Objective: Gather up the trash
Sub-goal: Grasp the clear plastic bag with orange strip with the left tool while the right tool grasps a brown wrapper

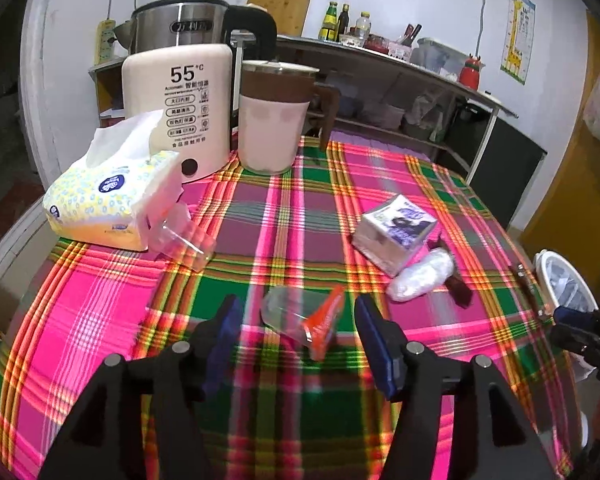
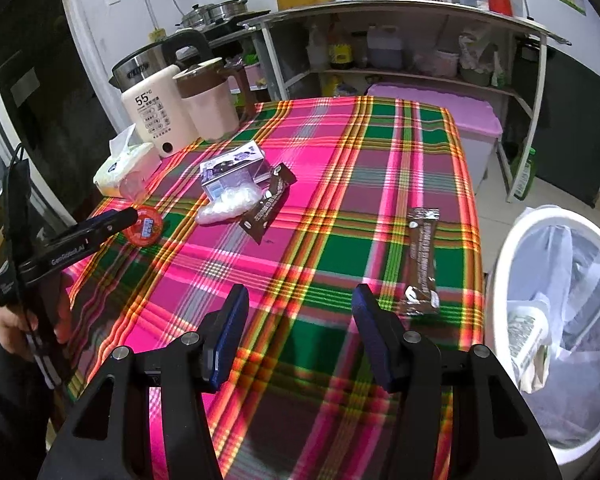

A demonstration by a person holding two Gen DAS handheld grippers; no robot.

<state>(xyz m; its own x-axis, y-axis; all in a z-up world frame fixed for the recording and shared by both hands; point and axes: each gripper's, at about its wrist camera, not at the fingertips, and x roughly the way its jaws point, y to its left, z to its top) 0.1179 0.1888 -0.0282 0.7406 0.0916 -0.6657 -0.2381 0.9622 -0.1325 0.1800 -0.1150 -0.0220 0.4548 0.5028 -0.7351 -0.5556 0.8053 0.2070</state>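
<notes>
A clear plastic cup with an orange-red lid (image 1: 304,316) lies on its side on the plaid tablecloth (image 1: 100,320), between the open fingers of my left gripper (image 1: 296,316). It shows from the right wrist view (image 2: 145,226) beside the left gripper (image 2: 100,224). A small purple-and-white carton (image 1: 396,232), a crumpled clear wrap (image 1: 420,276) and a brown wrapper (image 2: 270,200) lie mid-table. Another brown wrapper (image 2: 420,260) lies near the right edge, just ahead of my open, empty right gripper (image 2: 298,308). A white bin with a liner (image 2: 560,320) stands beside the table.
A tissue pack (image 1: 104,196), a cream kettle marked 55°C (image 1: 176,108), a steel kettle (image 1: 180,24) and a pink jug (image 1: 272,120) stand at the table's far left. A second clear cup (image 1: 180,236) lies by the tissues. Shelves (image 2: 400,40) stand behind.
</notes>
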